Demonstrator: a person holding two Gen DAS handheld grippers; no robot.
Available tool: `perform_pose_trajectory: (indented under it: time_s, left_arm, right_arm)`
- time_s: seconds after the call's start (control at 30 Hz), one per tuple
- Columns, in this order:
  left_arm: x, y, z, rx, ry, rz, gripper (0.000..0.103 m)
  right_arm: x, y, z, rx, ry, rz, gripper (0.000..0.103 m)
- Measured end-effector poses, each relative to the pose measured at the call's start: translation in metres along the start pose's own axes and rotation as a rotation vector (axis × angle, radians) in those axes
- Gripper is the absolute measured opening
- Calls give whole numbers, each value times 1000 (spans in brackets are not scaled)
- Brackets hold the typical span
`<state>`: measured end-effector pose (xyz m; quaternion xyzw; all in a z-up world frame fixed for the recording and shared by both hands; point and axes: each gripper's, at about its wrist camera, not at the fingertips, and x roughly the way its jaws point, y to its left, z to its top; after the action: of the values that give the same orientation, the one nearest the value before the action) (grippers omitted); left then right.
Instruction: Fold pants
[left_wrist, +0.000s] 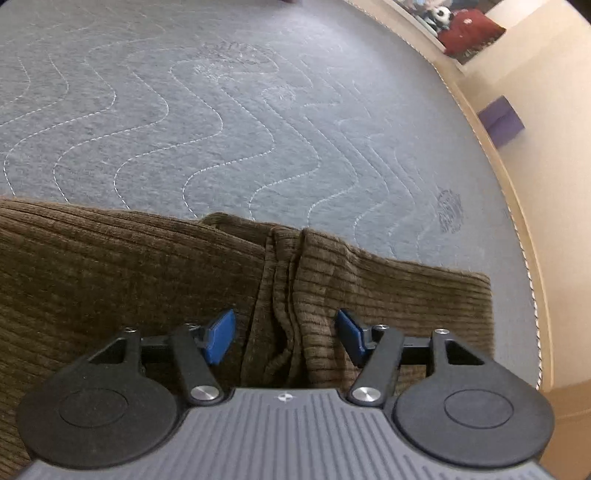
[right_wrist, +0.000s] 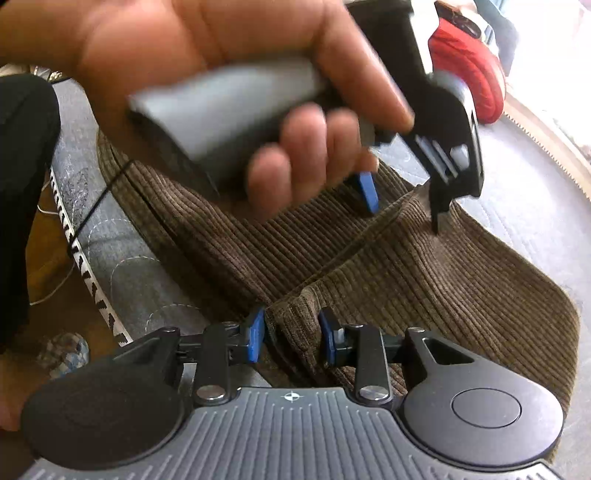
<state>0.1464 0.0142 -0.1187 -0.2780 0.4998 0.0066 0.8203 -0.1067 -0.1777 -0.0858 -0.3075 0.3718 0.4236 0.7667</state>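
Brown corduroy pants (left_wrist: 110, 280) lie on a grey quilted mattress (left_wrist: 221, 110). My left gripper (left_wrist: 286, 334) is open, its blue pads either side of a bunched ridge of corduroy at the pants' far edge. In the right wrist view the pants (right_wrist: 424, 280) spread to the right. My right gripper (right_wrist: 291, 334) is partly open, its pads straddling a raised fold of fabric at the pants' near corner without pinching it. The left gripper (right_wrist: 402, 199) shows above, blurred, held in a hand (right_wrist: 258, 74) over the pants' far edge.
The mattress edge (left_wrist: 524, 229) curves down the right side, with a beige floor beyond. A purple block (left_wrist: 502, 120) and red cloth (left_wrist: 469, 29) lie off the mattress. In the right wrist view a patterned mattress border (right_wrist: 92, 280) and a red item (right_wrist: 469, 62) show.
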Motion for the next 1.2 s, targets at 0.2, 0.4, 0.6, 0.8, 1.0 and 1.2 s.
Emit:
perform_pose_trajectory:
  time_s: [0.2, 0.4, 0.6, 0.8, 1.0, 1.2]
  left_arm:
    - [-4, -22, 10, 81, 14, -16, 20]
    - [-33, -4, 17, 75, -81, -1, 19]
    - [-49, -7, 18, 122, -156, 119, 34]
    - [-98, -22, -17, 249, -266, 49, 34]
    - [-58, -11, -92, 408, -79, 28, 34]
    - [-64, -1, -131, 472, -78, 114, 43]
  right_arm:
    - [3, 0, 6, -20, 16, 11, 33]
    - [-16, -6, 13, 13, -76, 74, 27]
    - [-12, -4, 9, 65, -17, 61, 27]
    - [-62, -57, -7, 408, -212, 4, 41]
    - [-87, -121, -56, 864, -252, -329, 58]
    - [-61, -158, -123, 1246, -18, -428, 63]
